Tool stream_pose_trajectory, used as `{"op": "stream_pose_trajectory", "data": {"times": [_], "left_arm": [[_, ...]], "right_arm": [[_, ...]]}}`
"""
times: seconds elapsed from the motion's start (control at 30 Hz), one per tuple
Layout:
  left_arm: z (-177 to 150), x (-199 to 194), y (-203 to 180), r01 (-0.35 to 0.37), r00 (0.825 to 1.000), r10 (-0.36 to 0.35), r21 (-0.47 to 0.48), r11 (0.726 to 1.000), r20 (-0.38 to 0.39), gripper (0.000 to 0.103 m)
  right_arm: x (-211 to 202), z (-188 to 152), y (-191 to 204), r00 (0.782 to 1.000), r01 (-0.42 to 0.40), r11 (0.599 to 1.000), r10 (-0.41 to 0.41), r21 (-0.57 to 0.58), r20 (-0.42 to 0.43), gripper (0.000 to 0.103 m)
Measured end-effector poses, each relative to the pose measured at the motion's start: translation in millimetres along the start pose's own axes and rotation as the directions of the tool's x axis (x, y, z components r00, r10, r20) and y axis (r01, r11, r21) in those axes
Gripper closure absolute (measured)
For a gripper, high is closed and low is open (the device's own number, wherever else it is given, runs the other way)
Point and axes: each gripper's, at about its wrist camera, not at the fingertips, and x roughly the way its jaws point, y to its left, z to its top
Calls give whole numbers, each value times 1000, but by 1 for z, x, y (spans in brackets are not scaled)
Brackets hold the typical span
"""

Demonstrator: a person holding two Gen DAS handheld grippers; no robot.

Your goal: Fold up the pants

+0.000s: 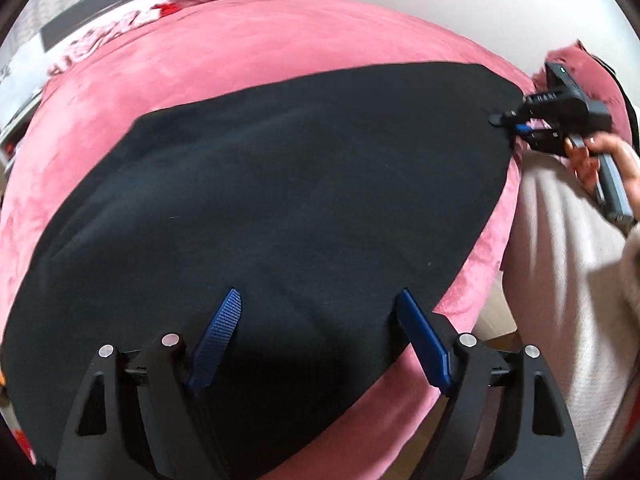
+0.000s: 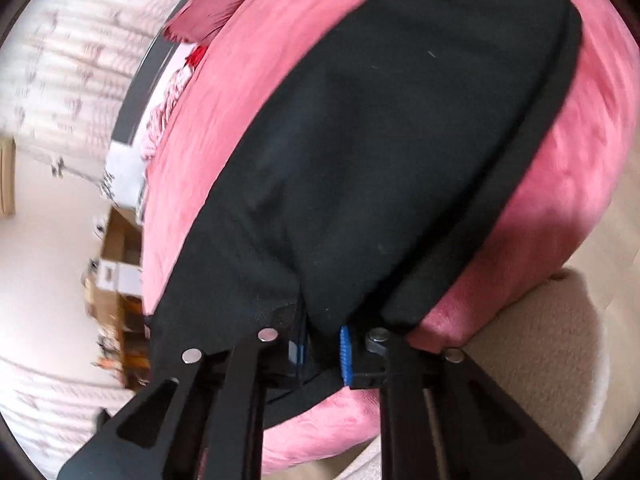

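The black fabric pants (image 1: 280, 184) lie spread flat on the bed w/ the pink velvety blanket (image 1: 248, 44), filling most of the left wrist view.

Left gripper (image 1: 320, 300): jaws spread wide, nothing between them. Both blue ribbed fingers (image 1: 218, 336) sit low over the near part of the pants; can't tell if they touch the cloth. The pants stretch away ahead of this gripper, w/ the near hem edge running off toward its right finger, where the pink blanket shows just beyond.

Right gripper (image 1: 516, 122) is far ahead & to the right of the left one, at the pants' far corner, held by the person's hand (image 1: 600, 160). In the right wrist view the right gripper (image 2: 322, 346) is closed down narrow on a bunched bit of the black cloth: fabric is pinched between the blue pads, one ribbed blue pad (image 2: 345, 354) showing at the right of the fold. From that pinch the pants run up & away ahead of the gripper, w/ a thicker band edge along their right side. Frame is motion-blurred.

Pink blanket flanks the pants left & right of the right gripper. A dark-pink ruffled pillow (image 2: 216, 4) lies far ahead-left of it, near the bed's far end. Cream-coloured knit fabric (image 2: 540, 360) sits below-right of the right gripper, beside the bed edge.
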Motion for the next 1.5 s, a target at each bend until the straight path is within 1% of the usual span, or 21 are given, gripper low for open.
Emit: {"op": "stream_pose_trajectory", "data": {"times": [0.13,0.3,0.4,0.43,0.5,0.57,0.6,0.63,0.67,0.73,0.77,0.93,1.0,1.13,1.2,1.23,1.27,1.3,1.37,1.43,1.5], "left_arm": [[-5,3,-7,-34,999,33,53,998,13,24],[-8,-5,-9,27,999,-30,58,998,44,27],[-11,0,-11,2,1000,-4,82,997,24,27],[-11,0,-12,-13,1000,11,90,996,27,30],[-13,2,-14,-54,998,51,103,993,36,42],[-13,1,-14,-68,997,63,100,993,54,59],[-14,1,-11,-71,996,65,94,993,62,63],[-14,1,-10,-70,996,64,90,993,69,71],[-13,-1,-11,-60,996,54,90,994,76,84],[-12,-9,-14,-57,995,49,105,993,82,93],[-11,-14,-16,-53,996,44,119,991,80,94],[-15,-45,-24,-43,995,26,178,983,94,95],[-17,-46,-20,-20,996,6,160,987,88,95],[-18,-19,-15,13,1000,-14,146,989,10,95],[-16,-10,-17,-1,1000,3,141,990,-13,94],[-16,-12,-18,-5,1000,6,144,990,-8,91],[-15,-17,-19,-12,1000,12,154,988,1,84],[-15,-23,-18,-15,1000,15,157,988,4,80],[-13,-36,-13,-3,1000,0,133,991,22,59],[-9,-52,-2,33,997,-38,73,997,63,53],[3,-66,21,93,989,-87,-49,994,116,52]], "right_arm": [[-1,2,1,1000,-19,1000,19,-2,-9,89],[-8,0,-8,999,-30,1000,29,-6,-14,84],[-8,1,-7,999,-28,1000,28,-11,-16,84],[-7,1,-7,999,-27,1000,27,-12,-17,84],[-6,3,-4,1000,-23,1000,23,-11,-17,84],[-5,4,-2,1000,-15,1000,15,-15,-14,84],[-6,4,-1,1000,-9,1000,9,-19,-6,86],[-6,2,2,1000,-3,1000,3,-21,3,92],[-8,2,5,1000,-1,1000,1,-26,17,94],[-15,2,14,999,6,999,-4,-54,41,95],[-21,2,19,999,3,998,1,-70,49,95],[-44,1,32,997,-26,994,33,-106,64,96],[-43,-4,31,999,10,991,-3,-134,47,96],[-21,-14,19,991,135,977,-135,-164,11,94],[-17,-16,16,990,137,981,-139,-139,-4,91],[-21,-15,17,992,128,982,-129,-136,5,84],[-31,-15,22,992,128,980,-124,-151,39,71],[-40,-15,26,990,135,976,-125,-170,70,68],[-60,-16,36,979,172,961,-141,-219,147,66],[-75,-16,42,964,208,947,-155,-246,217,65],[-80,-12,47,951,224,937,-151,-267,268,65]]}}
